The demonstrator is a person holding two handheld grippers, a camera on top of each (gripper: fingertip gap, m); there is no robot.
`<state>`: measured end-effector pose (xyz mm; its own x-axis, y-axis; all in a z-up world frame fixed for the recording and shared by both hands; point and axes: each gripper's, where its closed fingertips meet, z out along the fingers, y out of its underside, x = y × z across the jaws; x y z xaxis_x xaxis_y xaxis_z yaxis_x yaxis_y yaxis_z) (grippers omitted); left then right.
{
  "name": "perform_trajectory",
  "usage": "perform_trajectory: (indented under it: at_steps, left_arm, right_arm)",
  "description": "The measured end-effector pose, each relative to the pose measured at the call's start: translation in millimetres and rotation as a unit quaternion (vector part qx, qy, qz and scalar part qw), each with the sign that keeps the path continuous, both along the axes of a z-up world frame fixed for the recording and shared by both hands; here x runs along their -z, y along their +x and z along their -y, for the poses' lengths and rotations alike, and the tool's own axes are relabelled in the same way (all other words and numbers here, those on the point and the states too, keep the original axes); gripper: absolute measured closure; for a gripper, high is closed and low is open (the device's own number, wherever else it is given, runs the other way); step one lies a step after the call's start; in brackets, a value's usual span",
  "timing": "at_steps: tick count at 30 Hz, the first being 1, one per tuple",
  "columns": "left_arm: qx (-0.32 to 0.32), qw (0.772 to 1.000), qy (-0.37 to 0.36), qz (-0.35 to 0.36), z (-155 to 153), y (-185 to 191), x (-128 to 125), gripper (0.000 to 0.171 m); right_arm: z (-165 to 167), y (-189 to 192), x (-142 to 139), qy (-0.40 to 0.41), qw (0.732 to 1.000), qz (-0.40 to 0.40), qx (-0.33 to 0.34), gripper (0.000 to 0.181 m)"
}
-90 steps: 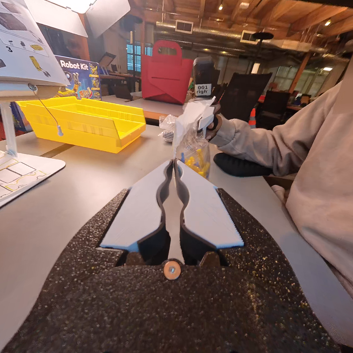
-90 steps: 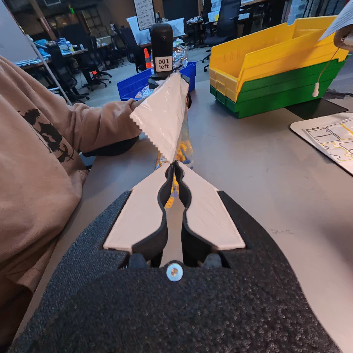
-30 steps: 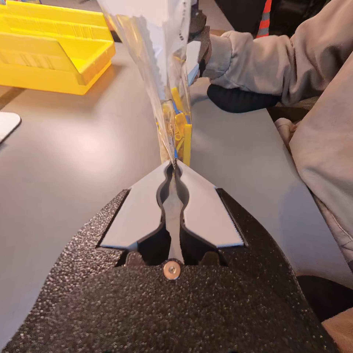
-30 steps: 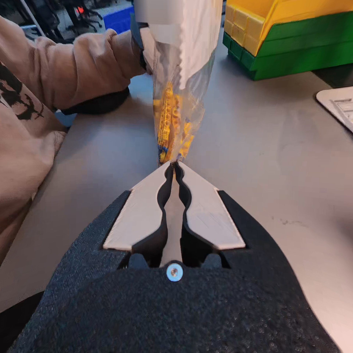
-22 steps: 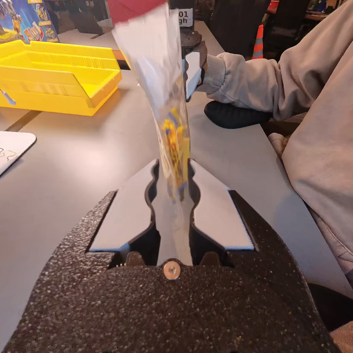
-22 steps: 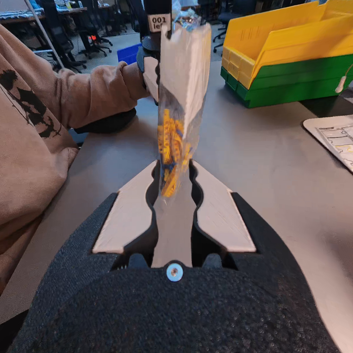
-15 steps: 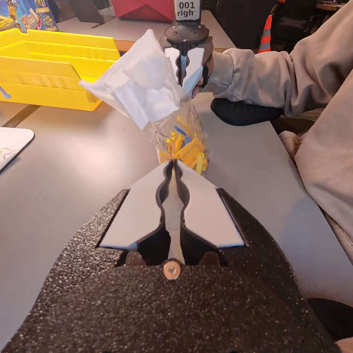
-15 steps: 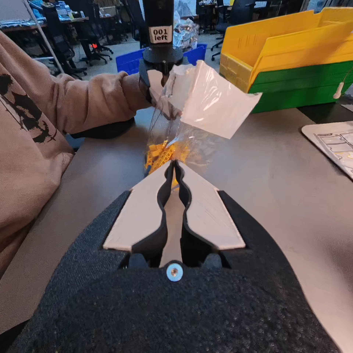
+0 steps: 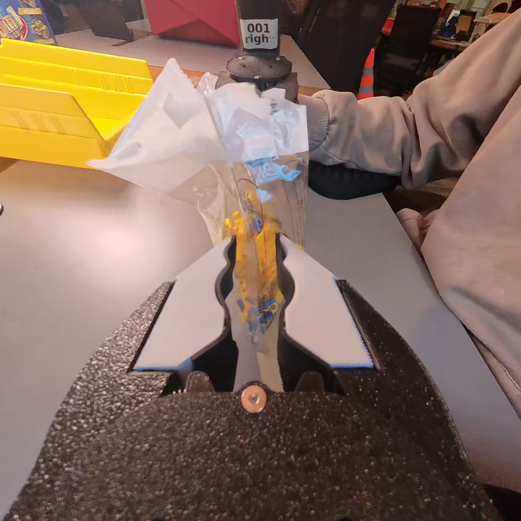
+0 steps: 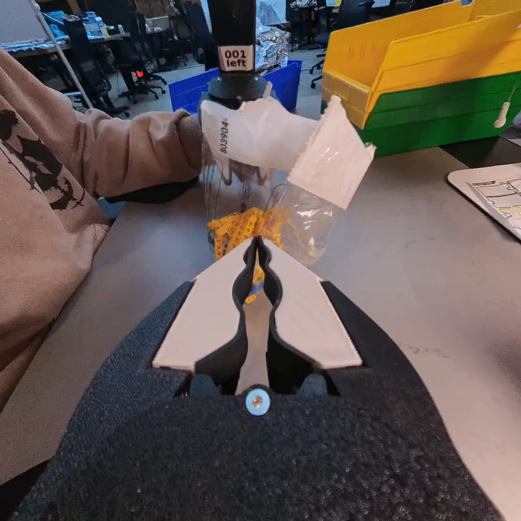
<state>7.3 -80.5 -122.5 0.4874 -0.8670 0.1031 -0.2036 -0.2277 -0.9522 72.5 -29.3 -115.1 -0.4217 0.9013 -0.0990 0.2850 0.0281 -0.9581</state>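
Observation:
A clear plastic bag (image 9: pixel 253 158) with a white top holds small yellow and blue parts (image 9: pixel 253 270) and stands upright over the grey table (image 9: pixel 84 253). My left gripper (image 9: pixel 255 239) is open, and the bag's lower part with the parts sits between its fingers. My right gripper (image 10: pixel 256 239) is shut on the clear plastic of the bag (image 10: pixel 253 135), right by the yellow parts (image 10: pixel 234 225). The two grippers face each other across the bag. The right gripper's body (image 9: pixel 258 67) shows behind the bag's top. The left gripper's body (image 10: pixel 235 87) shows behind it in the right wrist view.
A yellow bin (image 9: pixel 56 112) stands at the back left. In the right wrist view a yellow bin (image 10: pixel 423 56) sits on a green one (image 10: pixel 437 112), a blue bin (image 10: pixel 191 90) lies behind, and a white diagram sheet (image 10: pixel 496 194) lies at right. The person's sleeves (image 9: pixel 394 135) rest on a black pad (image 9: pixel 346 183). Left tips to right tips: about 9 cm.
Half a second ago my left gripper was shut at the bag's bottom; now its fingers are apart with the bag between them. My right gripper stays shut. Both were briefly open 0.7 s ago.

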Motion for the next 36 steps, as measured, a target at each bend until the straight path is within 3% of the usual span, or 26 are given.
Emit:
perform_trajectory:
  at_steps: [2, 9, 13, 14, 16, 17, 20, 23, 25, 29, 34, 36]
  left_arm:
    - [-0.003, 1.0, 0.003, -0.001, -0.7, -2.2, -0.9, 0.17]
    - [-0.038, 0.997, 0.053, 0.044, 8.4, -34.2, -33.0, 0.171]
    - [-0.047, 0.994, 0.084, 0.053, 12.4, -37.3, -50.6, 0.171]
    - [-0.048, 0.994, 0.084, 0.052, 12.6, -36.7, -50.4, 0.171]
    - [-0.05, 0.994, 0.079, 0.053, 12.5, -35.5, -49.7, 0.171]
    - [-0.053, 0.994, 0.078, 0.053, 11.9, -35.1, -49.7, 0.171]
    - [-0.061, 0.993, 0.081, 0.054, 10.4, -35.4, -52.2, 0.171]
    - [-0.075, 0.993, 0.08, 0.051, 7.0, -38.1, -52.7, 0.171]
    - [-0.077, 0.993, 0.074, 0.056, 7.4, -40.5, -52.8, 0.171]
    - [-0.05, 0.996, 0.044, 0.058, 18.0, -45.0, -45.7, 0.171]
    - [0.028, 0.998, -0.038, 0.037, 40.3, -36.7, -18.6, 0.17]
    - [0.032, 0.997, -0.058, 0.025, 44.6, -37.1, -12.1, 0.161]
  right_arm:
    - [-0.2, 2.0, -1.6, 0.006, 1.0, -0.008, 0.005, 0.181]
    - [-21.0, 28.5, -44.2, -0.029, 0.995, -0.09, 0.032, 0.181]
    - [-22.1, 26.6, -43.2, -0.025, 0.995, -0.086, 0.045, 0.181]
    - [-15.6, 24.4, -40.2, -0.03, 0.996, -0.079, 0.033, 0.17]
    - [1.9, 20.1, -26.7, -0.052, 0.998, -0.029, -0.002, 0.124]
    - [12.4, 19.6, -18.6, -0.058, 0.998, -0.001, -0.023, 0.112]
    - [29.4, 11.0, -2.5, -0.037, 0.998, 0.038, -0.036, 0.103]
    - [38.4, -7.3, -4.8, -0.038, 0.999, 0.029, -0.022, 0.116]
    - [23.4, -19.2, -7.2, -0.009, 0.999, 0.009, 0.036, 0.177]
    - [6.1, -12.2, -22.0, -0.003, 0.998, -0.024, 0.053, 0.181]
    - [13.1, -5.3, -10.9, 0.037, 0.999, -0.01, 0.026, 0.181]
    - [15.8, -2.9, -8.9, 0.048, 0.999, -0.008, 0.017, 0.181]
